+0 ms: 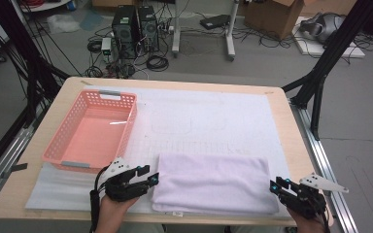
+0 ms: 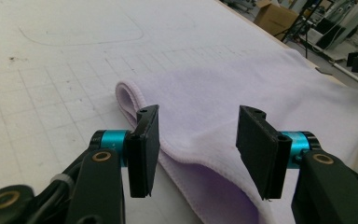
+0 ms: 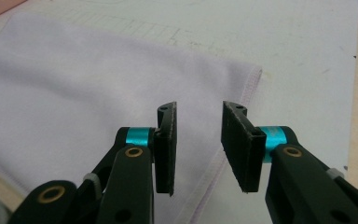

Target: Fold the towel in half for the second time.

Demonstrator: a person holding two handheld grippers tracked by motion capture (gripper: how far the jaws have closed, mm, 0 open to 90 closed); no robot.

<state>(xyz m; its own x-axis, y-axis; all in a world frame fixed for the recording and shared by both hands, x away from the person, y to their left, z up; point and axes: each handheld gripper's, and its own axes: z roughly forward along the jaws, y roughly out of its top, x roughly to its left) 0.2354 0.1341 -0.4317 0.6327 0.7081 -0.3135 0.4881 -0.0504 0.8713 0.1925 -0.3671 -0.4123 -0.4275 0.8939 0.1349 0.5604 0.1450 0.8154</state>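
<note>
A lilac folded towel lies flat near the table's front edge. My left gripper sits at the towel's left end. In the left gripper view its jaws stand apart, open, over the towel's rounded folded edge, with the pads clear of the cloth. My right gripper is at the towel's right front corner. In the right gripper view it is open, with a narrower gap, and the towel's stitched hem runs beneath that gap. Neither gripper holds anything.
A pink plastic basket stands on the left of the table with nothing in it. A white gridded mat covers most of the wooden tabletop. Black frame posts flank the table, with computers and cables on the floor behind.
</note>
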